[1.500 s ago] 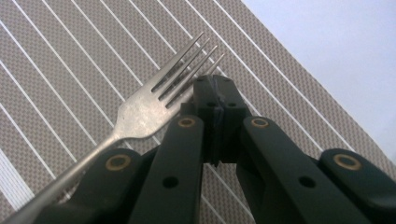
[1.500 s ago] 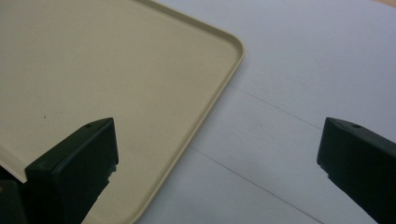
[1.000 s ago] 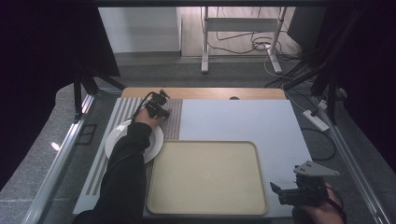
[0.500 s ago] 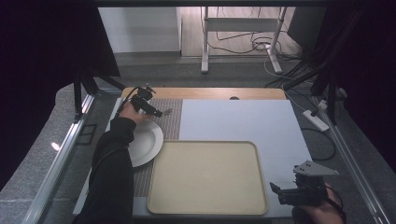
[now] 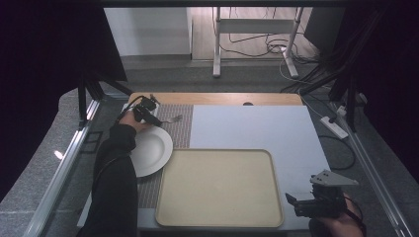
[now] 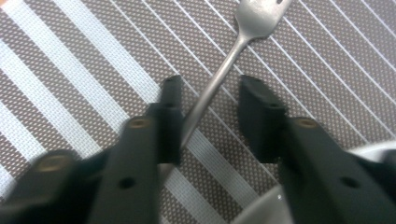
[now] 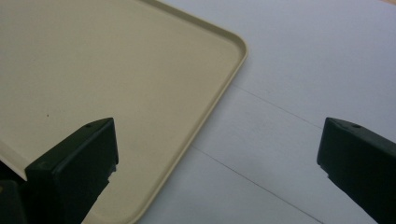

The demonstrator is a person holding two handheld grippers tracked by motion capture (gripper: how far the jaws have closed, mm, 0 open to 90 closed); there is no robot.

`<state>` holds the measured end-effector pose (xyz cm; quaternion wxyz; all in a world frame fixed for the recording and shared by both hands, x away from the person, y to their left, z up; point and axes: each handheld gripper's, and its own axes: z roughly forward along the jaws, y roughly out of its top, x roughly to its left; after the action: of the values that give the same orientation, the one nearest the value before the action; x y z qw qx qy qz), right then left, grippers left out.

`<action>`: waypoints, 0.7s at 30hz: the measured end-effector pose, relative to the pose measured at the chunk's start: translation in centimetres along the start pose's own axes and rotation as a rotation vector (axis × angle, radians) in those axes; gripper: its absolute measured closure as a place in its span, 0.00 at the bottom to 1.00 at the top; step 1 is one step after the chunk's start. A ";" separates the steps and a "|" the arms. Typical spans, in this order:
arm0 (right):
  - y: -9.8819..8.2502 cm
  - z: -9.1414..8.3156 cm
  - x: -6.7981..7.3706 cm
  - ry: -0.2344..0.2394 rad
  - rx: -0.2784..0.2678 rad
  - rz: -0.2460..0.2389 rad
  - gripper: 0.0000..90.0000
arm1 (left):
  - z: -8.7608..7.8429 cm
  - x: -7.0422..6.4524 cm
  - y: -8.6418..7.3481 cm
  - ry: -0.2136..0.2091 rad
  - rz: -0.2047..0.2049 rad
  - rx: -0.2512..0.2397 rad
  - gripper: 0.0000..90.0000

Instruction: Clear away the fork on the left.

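A metal fork (image 5: 171, 119) lies on the striped placemat (image 5: 180, 133), just beyond a white plate (image 5: 149, 150). My left gripper (image 5: 146, 111) is at the fork's handle end. In the left gripper view the fork (image 6: 254, 21) has its handle running down between the two jaws of the left gripper (image 6: 212, 88). The handle lies against the left jaw, with a clear gap to the right one. These jaws have just been closing and are still open around the handle. My right gripper (image 5: 291, 203) rests wide open at the table's near right, and the right gripper (image 7: 219, 135) is over the tray's corner.
A large beige tray (image 5: 217, 187) lies empty at the near middle, on a pale grey mat (image 5: 257, 128). The plate's rim (image 6: 261, 205) is close under the left gripper. A wooden table edge (image 5: 217, 98) runs along the far side.
My left hand has slid left along the far end of the placemat, off the plate, leaving the fork visible on the mat to its right. The right gripper has stayed still.
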<state>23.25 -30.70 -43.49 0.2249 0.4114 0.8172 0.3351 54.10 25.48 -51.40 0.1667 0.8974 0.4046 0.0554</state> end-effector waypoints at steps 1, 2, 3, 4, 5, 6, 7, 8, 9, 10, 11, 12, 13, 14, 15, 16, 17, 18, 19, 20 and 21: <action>0.0 0.0 0.0 0.000 0.001 -0.001 0.00 | 0.0 -0.1 0.0 -0.003 0.013 0.003 0.81; 0.0 0.0 0.0 0.000 0.000 -0.002 0.00 | -0.1 -0.2 0.0 -0.018 0.028 0.007 0.83; 0.0 0.0 0.0 0.001 0.000 -0.003 0.00 | -0.1 -0.3 0.0 -0.032 0.049 0.009 0.87; 0.0 0.0 0.0 0.001 0.000 -0.004 0.00 | 0.0 -0.5 0.1 -0.036 0.068 0.014 0.89; 0.0 0.0 0.0 0.001 0.001 -0.004 0.00 | 0.0 -0.6 0.3 -0.039 0.070 0.018 0.93; 0.0 0.0 0.0 0.001 0.001 -0.004 0.00 | 0.0 -0.6 0.4 -0.038 0.065 0.020 0.94; 0.0 0.0 0.0 0.000 0.000 -0.003 0.00 | 0.1 -0.6 0.5 -0.033 0.061 0.013 0.94; 0.0 0.0 0.0 0.000 0.000 -0.002 0.00 | 0.2 -0.6 0.6 -0.031 0.050 0.004 0.94; 0.0 0.0 0.0 0.001 0.000 -0.003 0.00 | 0.2 -0.7 0.7 -0.020 0.047 -0.003 0.94; 0.0 0.0 0.1 0.001 -0.002 -0.004 0.00 | 0.3 -0.8 0.8 -0.018 0.043 -0.007 0.94; 0.0 0.0 0.0 0.001 -0.001 -0.004 0.00 | 0.4 -0.9 1.0 -0.011 0.040 -0.012 0.94; 0.0 0.0 0.0 0.002 0.000 -0.004 0.00 | 0.4 -1.0 1.2 -0.014 0.035 -0.017 0.94; 0.0 0.1 0.0 0.002 0.000 -0.002 0.00 | 0.4 -1.1 1.5 -0.022 0.031 -0.028 0.94; 0.0 0.0 0.0 0.003 0.001 -0.002 0.00 | 0.4 -1.2 1.7 -0.031 0.022 -0.042 0.94; 0.0 0.0 0.0 0.002 -0.001 -0.003 0.00 | 0.3 -1.3 1.9 -0.038 0.009 -0.057 0.94; 0.0 0.0 0.0 0.003 -0.001 -0.003 0.00 | 0.2 -1.4 2.1 -0.050 0.000 -0.075 0.94; 0.0 0.0 0.0 0.002 -0.002 -0.003 0.00 | 0.1 -1.6 2.3 -0.054 0.003 -0.090 0.94; 0.0 0.0 0.0 0.002 -0.001 -0.004 0.00 | 0.0 -1.9 2.5 -0.050 0.006 -0.097 0.94; 0.0 0.0 0.0 0.003 -0.001 -0.005 0.00 | -0.1 -2.1 2.7 -0.054 0.006 -0.106 0.94; 0.0 0.0 0.0 0.002 -0.002 -0.006 0.00 | -0.2 -2.4 2.8 -0.065 0.011 -0.116 0.94; 0.0 0.0 0.0 0.003 -0.002 -0.006 0.00 | -0.3 -2.7 3.0 -0.062 0.019 -0.126 0.94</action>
<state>23.22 -30.68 -43.50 0.2252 0.4081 0.8185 0.3358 54.34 21.71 -50.04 0.2348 0.8903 0.3864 0.0546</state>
